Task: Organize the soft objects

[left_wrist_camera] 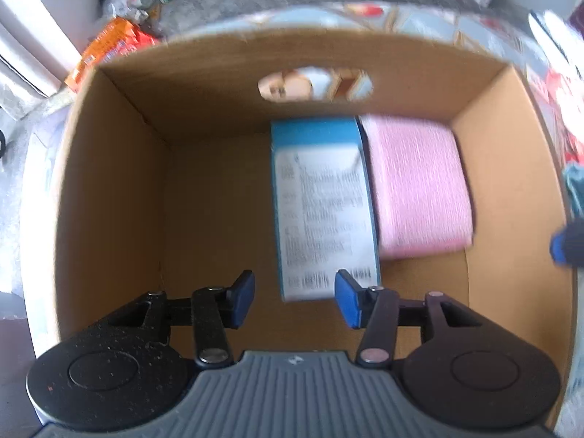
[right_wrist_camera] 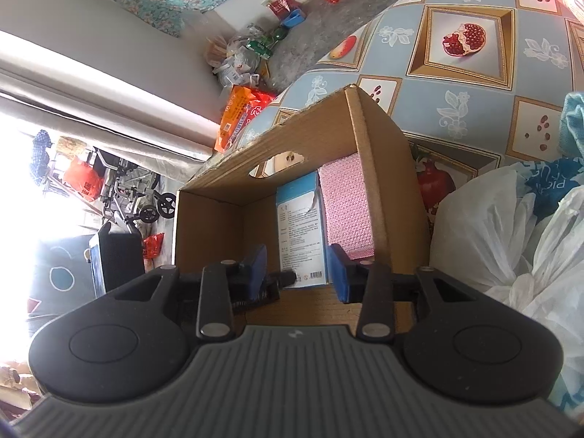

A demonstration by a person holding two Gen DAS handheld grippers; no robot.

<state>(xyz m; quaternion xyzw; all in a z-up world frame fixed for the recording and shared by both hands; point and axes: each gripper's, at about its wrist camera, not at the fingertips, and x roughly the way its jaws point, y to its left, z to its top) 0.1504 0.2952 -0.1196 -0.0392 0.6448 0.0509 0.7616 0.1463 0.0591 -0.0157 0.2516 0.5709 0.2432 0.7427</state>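
Observation:
An open cardboard box (left_wrist_camera: 109, 197) stands on the patterned tablecloth and also shows in the right wrist view (right_wrist_camera: 387, 197). Inside it, against the far right, lie a blue and white pack (left_wrist_camera: 321, 204) and a folded pink cloth (left_wrist_camera: 419, 186), side by side; both also show in the right wrist view, the pack (right_wrist_camera: 299, 233) and the cloth (right_wrist_camera: 346, 204). My left gripper (left_wrist_camera: 295, 297) is open and empty above the box's near part, just before the pack. My right gripper (right_wrist_camera: 296, 273) is open and empty at the box's near rim. The left gripper's black tip (right_wrist_camera: 286, 278) shows between its fingers.
White plastic bags (right_wrist_camera: 511, 241) lie on the table right of the box, with a teal cloth (right_wrist_camera: 573, 127) beyond. The right gripper's blue tip (left_wrist_camera: 565, 242) shows at the box's right wall. An orange packet (right_wrist_camera: 241, 113), bags and clutter lie on the floor beyond the table's edge.

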